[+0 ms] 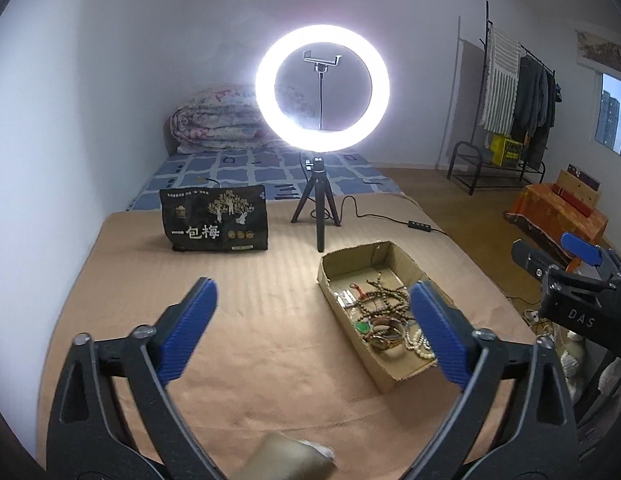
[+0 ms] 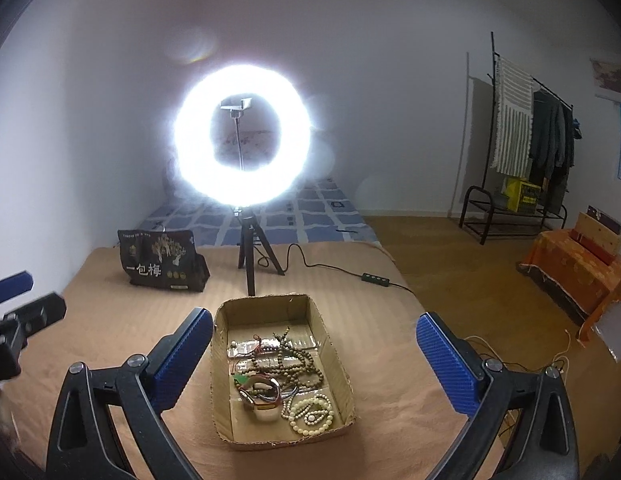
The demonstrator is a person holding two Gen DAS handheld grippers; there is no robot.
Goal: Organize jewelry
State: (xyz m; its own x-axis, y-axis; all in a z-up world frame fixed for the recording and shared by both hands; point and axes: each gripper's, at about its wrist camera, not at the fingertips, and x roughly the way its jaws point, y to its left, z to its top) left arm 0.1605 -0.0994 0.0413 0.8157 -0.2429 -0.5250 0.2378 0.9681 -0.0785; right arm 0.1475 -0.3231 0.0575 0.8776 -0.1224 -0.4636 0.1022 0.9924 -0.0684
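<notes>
Jewelry: a tangle of brown wooden prayer beads [image 2: 288,354], a gold-and-steel wristwatch [image 2: 259,394], cream pearl bracelets [image 2: 312,414] and a small green pendant [image 2: 239,380] all lie together inside my target box.
Box: an open, shallow brown cardboard box [image 2: 342,372] sits flat on the tan cloth-covered surface [image 2: 110,320], its far half bare, its near half crowded with the pieces.
My right jaws [image 2: 314,352]: blue-padded, spread wide, nothing between the pads; the box lies below and ahead, framed between them, not touched.
My left jaws [image 1: 312,332]: also spread wide and empty; the box sits off toward my right pad, which overlaps it only in view.
Step in hand: I judge that everything is already gathered in the box and I hover above it, gripping nothing.
Next move: if sorting goes on, I need to pick one loose piece, likely a pearl bracelet at the near edge, lower over it and close gently; the beads are tangled, so a pull may drag neighbours along.
Beyond the box: a lit white ring light on a black tripod [image 2: 246,264] stands just behind it, a black printed snack bag [image 2: 160,260] to its left.
Farther out: a blue patterned bed [image 1: 250,172], a black clothes rack [image 2: 522,168].
</notes>
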